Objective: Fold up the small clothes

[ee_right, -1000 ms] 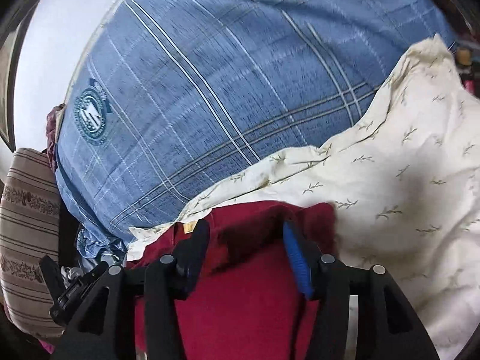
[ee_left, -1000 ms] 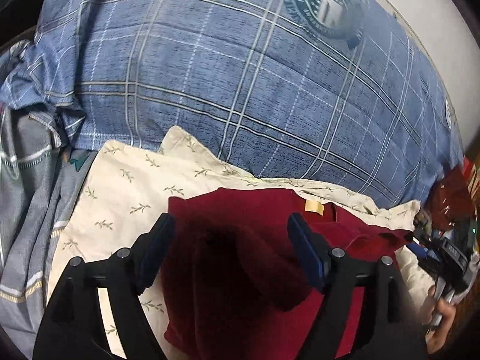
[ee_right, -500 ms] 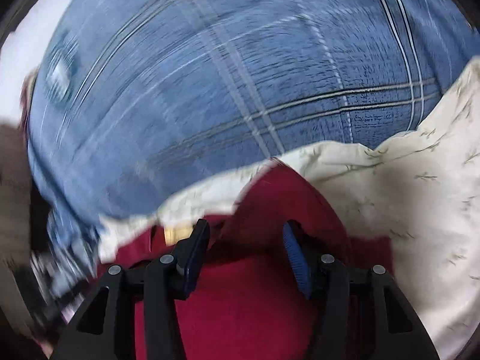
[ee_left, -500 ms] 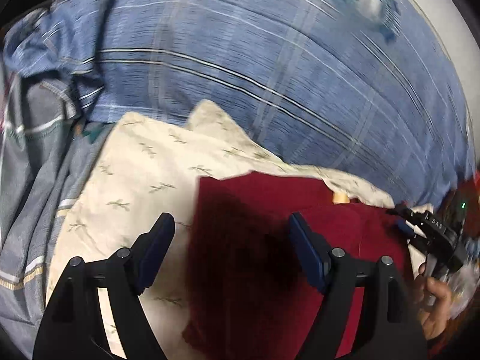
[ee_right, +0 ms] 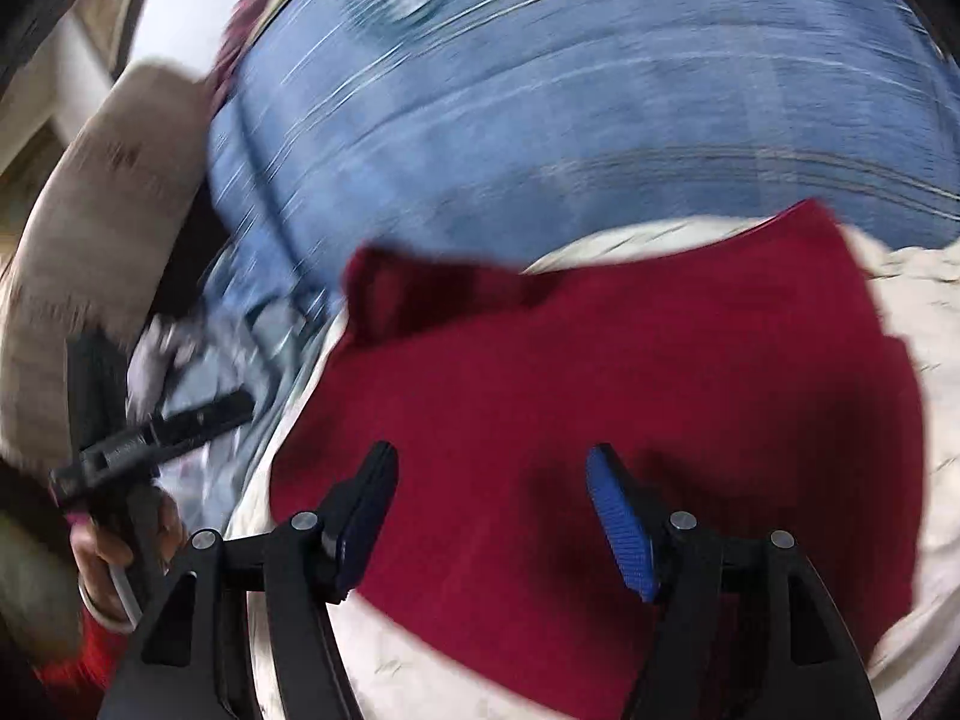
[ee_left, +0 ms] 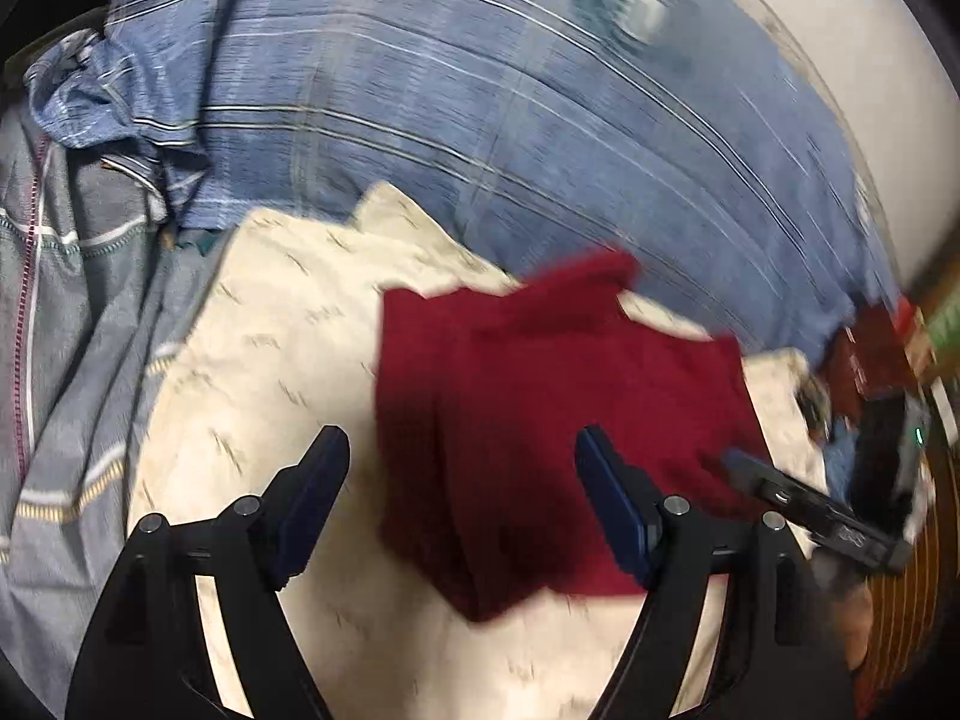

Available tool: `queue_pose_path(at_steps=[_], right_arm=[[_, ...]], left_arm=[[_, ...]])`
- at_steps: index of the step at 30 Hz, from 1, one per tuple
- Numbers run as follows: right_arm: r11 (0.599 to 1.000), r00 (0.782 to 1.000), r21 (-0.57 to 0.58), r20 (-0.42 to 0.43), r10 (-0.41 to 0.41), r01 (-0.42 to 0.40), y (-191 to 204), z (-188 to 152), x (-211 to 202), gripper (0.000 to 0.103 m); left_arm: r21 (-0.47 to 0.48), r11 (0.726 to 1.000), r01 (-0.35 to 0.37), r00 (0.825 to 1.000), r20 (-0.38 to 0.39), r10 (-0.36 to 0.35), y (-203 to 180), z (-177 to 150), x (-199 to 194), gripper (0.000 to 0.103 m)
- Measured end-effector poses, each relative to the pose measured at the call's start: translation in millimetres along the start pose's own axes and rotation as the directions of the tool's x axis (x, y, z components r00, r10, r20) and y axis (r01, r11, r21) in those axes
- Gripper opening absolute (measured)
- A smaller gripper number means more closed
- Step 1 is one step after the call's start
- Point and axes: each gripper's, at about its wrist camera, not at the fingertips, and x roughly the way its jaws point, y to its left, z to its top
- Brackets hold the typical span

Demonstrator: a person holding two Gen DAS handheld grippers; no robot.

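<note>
Crimson cloth, the small garment being folded, lay at the centre of the left wrist view on a cream leaf-printed sheet, with the blue plaid bedding filling the upper half of the frame; in the right wrist view the same garment spread across the middle and lower right, one corner sticking up at centre left; the left gripper stood wide open low in its frame with nothing pinched, its right-hand pad over the red cloth and its left-hand pad over the cream sheet; the right gripper was opening its jaws, red cloth lying beneath the gap but neither pad pressing on it, so it held nothing; both pictures were smeared by motion, so whether the fold had settled flat could not be told; the raised corner looked likely to flop back and undo the fold if left unpressed; a hurried re-grip could catch the cream sheet along with the garment and drag both; the other gripper showed at the lower right of the left view and at the lower left of the right view, near enough that the two tools might knock together over the cloth
</note>
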Motion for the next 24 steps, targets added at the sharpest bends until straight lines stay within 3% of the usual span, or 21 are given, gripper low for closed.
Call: queue_pose_path(at_steps=[2, 6, 8, 12, 14, 15, 17, 18, 21, 22, 24], right_arm=[[1.000, 1.000, -0.010, 0.008, -0.024, 0.024, 7.0, 4.8, 9.0, 0.068], [0.999, 1.000, 0.031, -0.023, 0.014, -0.014, 13.4, 36.2, 42.0, 0.068], [1.000, 0.998, 0.010, -0.048, -0.027, 0.028, 22.0, 46.0, 61.5, 0.068], [1.000, 0.998, 0.027, -0.066, 0.006, -0.004, 29.2, 56.9, 84.7, 0.068], [0.999, 0.997, 0.035, -0.063, 0.032, -0.029, 31.6, 62.1, 91.2, 0.068], [0.999, 0.997, 0.033, -0.063, 0.035, -0.033, 33.5, 64.1, 93.2, 0.068], [0.999, 0.997, 0.028, -0.062, 0.038, -0.036, 37.8, 71.7, 99.4, 0.068], [0.999, 0.997, 0.027, -0.063, 0.042, -0.041, 41.5, 76.7, 103.2, 0.068], [0.999, 0.997, 0.023, -0.060, 0.047, -0.046, 45.5, 91.8, 113.8, 0.072], [0.999, 0.997, 0.026, -0.058, 0.049, -0.048, 46.0, 96.1, 119.0, 0.079], [0.998, 0.997, 0.038, -0.067, 0.045, -0.042, 44.5, 106.5, 140.5, 0.082]], left_arm=[[0.016, 1.000, 0.005, 1.000, -0.030, -0.005, -3.4, -13.2, 2.7, 0.078], [-0.015, 0.999, 0.041, 0.993, -0.108, -0.042, -0.9, -37.0, 23.2, 0.078], [0.002, 0.998, 0.058, 0.993, -0.104, -0.058, -1.0, -40.3, 27.9, 0.078], [0.080, 0.991, 0.109, 0.990, -0.095, -0.102, -4.1, -36.7, 36.0, 0.077], [0.098, 0.986, 0.136, 0.983, -0.136, -0.122, -4.3, -33.1, 39.3, 0.062], [0.104, 0.983, 0.153, 0.978, -0.160, -0.135, -3.8, -31.7, 39.0, 0.047], [0.138, 0.973, 0.186, 0.970, -0.184, -0.159, -4.0, -30.7, 29.1, 0.030], [0.149, 0.971, 0.187, 0.969, -0.192, -0.157, -3.8, -31.3, 25.4, 0.003], [0.148, 0.957, 0.250, 0.955, -0.198, -0.219, 2.0, -37.9, 7.0, 0.005], [0.154, 0.958, 0.240, 0.958, -0.197, -0.208, 2.5, -38.5, 7.0, 0.005], [0.152, 0.966, 0.208, 0.960, -0.222, -0.171, 4.4, -39.7, 17.1, 0.005]])
